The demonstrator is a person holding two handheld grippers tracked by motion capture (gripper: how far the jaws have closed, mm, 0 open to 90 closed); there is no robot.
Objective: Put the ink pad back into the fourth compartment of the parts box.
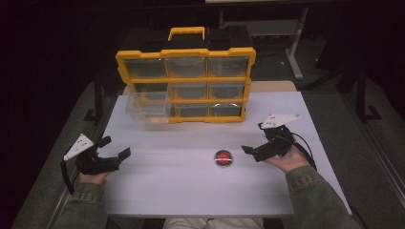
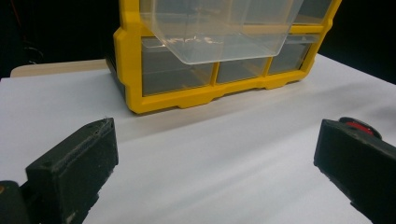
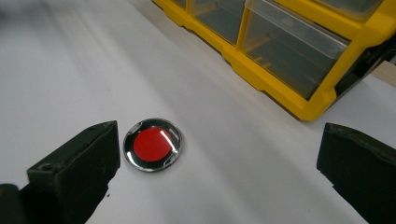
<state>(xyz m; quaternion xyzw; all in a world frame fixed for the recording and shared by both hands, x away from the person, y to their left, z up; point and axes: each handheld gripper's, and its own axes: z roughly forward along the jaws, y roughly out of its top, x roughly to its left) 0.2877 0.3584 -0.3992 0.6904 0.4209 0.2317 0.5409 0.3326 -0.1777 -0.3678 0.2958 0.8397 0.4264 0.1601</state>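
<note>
On white table | round, glossy red disc, seemingly metal-rimmed | right claw wide | left claw wide

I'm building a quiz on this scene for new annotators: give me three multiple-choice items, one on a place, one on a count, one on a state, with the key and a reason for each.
1. Where does the red disc lie?
A. On the white table, just beside the right tool
B. Inside a drawer
C. On top of the yellow organizer

2. How many drawer bays does the organizer's front show?
A. Four
B. Six
C. Nine

3. What is the state of the clear drawer at the organizer's left side?
A. Pushed fully in
B. Pulled out forward
C. Lying on the table by the left tool

Key: 1 A, the disc rests flat on the table by the right tool's open jaws. 2 C, the high view shows three rows of three. 3 B, it juts out from the yellow frame.
</note>
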